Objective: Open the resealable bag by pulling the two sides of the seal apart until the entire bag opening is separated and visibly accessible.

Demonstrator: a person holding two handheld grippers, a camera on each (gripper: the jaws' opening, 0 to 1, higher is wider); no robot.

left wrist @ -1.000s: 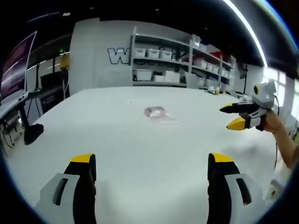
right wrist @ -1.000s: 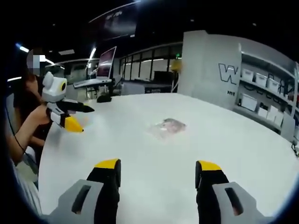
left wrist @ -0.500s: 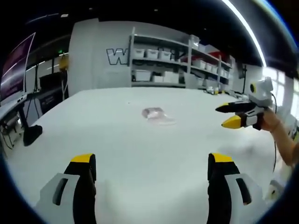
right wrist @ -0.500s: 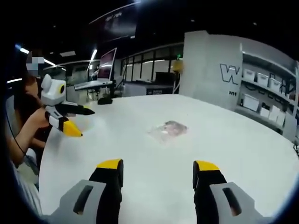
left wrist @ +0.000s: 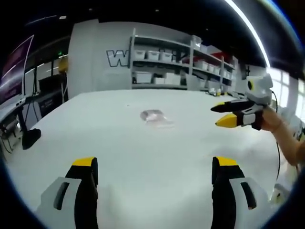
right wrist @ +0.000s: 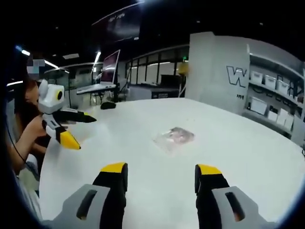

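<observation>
Two grippers, jaws parted, hold nothing: left gripper (left wrist: pixel 155 167), right gripper (right wrist: pixel 160 174). Small clear plastic resealable bag (right wrist: pixel 174 138) lies flat mid white round table (right wrist: pixel 248 157), at 12 o'clock, well apart from both.

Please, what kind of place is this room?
Probably a lab or workshop: grey metal shelves with white storage bins, a large monitor on a desk, and a wide white table bearing a small clear plastic bag.

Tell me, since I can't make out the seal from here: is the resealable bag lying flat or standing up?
Flat. The bag lies low on the white table, untouched; whether its seal is shut cannot be told.
</observation>
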